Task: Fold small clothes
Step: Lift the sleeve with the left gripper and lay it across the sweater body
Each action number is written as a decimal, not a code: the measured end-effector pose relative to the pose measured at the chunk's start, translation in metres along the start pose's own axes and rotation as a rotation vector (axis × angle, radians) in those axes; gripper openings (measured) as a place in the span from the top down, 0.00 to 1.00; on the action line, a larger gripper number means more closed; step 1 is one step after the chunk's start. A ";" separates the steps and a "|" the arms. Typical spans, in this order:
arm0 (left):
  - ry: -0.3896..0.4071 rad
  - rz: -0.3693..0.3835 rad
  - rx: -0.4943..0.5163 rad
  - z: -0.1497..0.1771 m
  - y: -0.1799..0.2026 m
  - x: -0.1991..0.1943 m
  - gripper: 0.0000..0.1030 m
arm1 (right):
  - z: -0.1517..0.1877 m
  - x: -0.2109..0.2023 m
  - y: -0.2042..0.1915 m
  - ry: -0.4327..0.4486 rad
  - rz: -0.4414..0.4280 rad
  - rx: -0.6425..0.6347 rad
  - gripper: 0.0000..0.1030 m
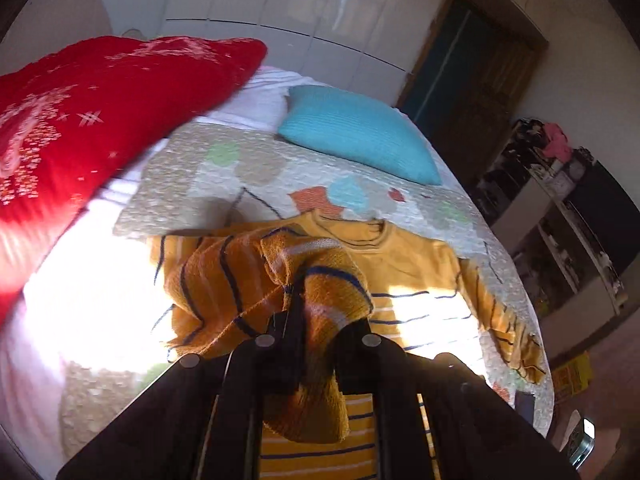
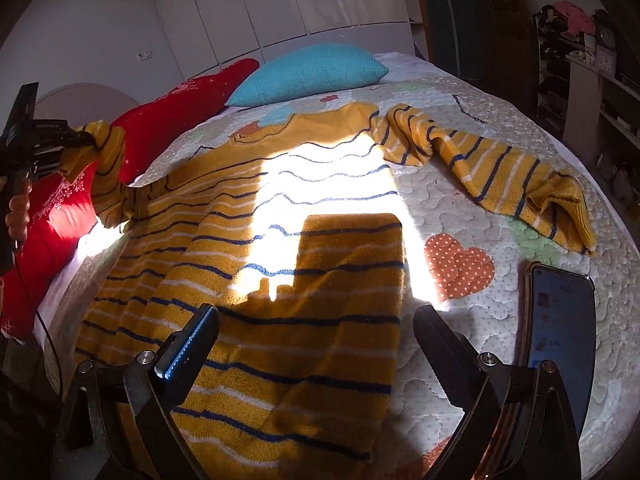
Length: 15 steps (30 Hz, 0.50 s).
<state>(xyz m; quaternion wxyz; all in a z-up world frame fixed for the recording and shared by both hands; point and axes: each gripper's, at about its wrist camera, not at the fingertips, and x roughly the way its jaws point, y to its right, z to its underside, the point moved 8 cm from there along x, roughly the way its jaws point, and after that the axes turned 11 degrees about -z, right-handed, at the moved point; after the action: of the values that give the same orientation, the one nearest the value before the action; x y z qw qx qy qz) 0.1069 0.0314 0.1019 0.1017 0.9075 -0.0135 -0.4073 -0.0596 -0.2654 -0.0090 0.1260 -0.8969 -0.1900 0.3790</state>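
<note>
A mustard-yellow sweater [image 2: 280,184] with navy and white stripes lies spread flat on the quilted bed cover [image 2: 472,208]. Its left sleeve [image 1: 240,280] is lifted off the bed, the cuff pinched in my left gripper [image 1: 316,320], which is shut on it. From the right wrist view, that left gripper [image 2: 80,140] hangs at the far left with the sleeve [image 2: 108,172] stretched up to it. My right gripper [image 2: 316,312] stands open above the sweater's lower part, with nothing between its fingers. The other sleeve [image 2: 500,176] lies crumpled to the right.
A red embroidered pillow [image 1: 100,120] and a teal pillow [image 1: 360,132] lie at the head of the bed. A phone [image 2: 560,320] rests on the cover near my right gripper. Cluttered shelves [image 1: 560,208] stand beyond the bed's right edge. A hand [image 2: 18,216] holds the left gripper's handle.
</note>
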 end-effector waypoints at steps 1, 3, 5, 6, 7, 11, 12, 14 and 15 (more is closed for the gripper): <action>-0.028 0.046 0.013 0.004 0.030 0.016 0.89 | 0.001 -0.005 0.004 0.009 0.000 0.007 0.03; -0.088 0.118 0.038 0.018 0.084 0.046 0.89 | 0.004 -0.015 0.012 0.029 0.006 0.019 0.03; -0.150 0.166 0.077 0.037 0.130 0.076 0.89 | 0.001 -0.028 0.026 0.050 0.025 0.033 0.03; -0.180 0.168 0.086 0.046 0.145 0.091 0.86 | 0.001 -0.033 0.033 0.058 0.034 0.041 0.03; -0.220 0.170 0.084 0.056 0.155 0.101 0.85 | -0.001 -0.038 0.040 0.066 0.042 0.051 0.03; -0.285 0.221 0.058 0.084 0.159 0.104 0.73 | -0.009 -0.051 0.064 0.084 0.057 0.096 0.03; -0.276 0.231 0.072 0.088 0.156 0.093 0.66 | -0.011 -0.052 0.065 0.086 0.052 0.099 0.03; -0.238 0.249 0.079 0.091 0.139 0.063 0.46 | -0.019 -0.047 0.061 0.084 0.036 0.090 0.03; -0.209 0.235 0.075 0.091 0.129 0.049 0.35 | -0.025 -0.043 0.056 0.084 0.022 0.083 0.03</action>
<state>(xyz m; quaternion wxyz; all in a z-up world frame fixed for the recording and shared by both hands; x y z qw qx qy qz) 0.0800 -0.1155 0.0322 0.1127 0.8555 -0.1455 -0.4839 -0.0547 -0.3366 0.0143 0.1666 -0.9080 -0.1590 0.3500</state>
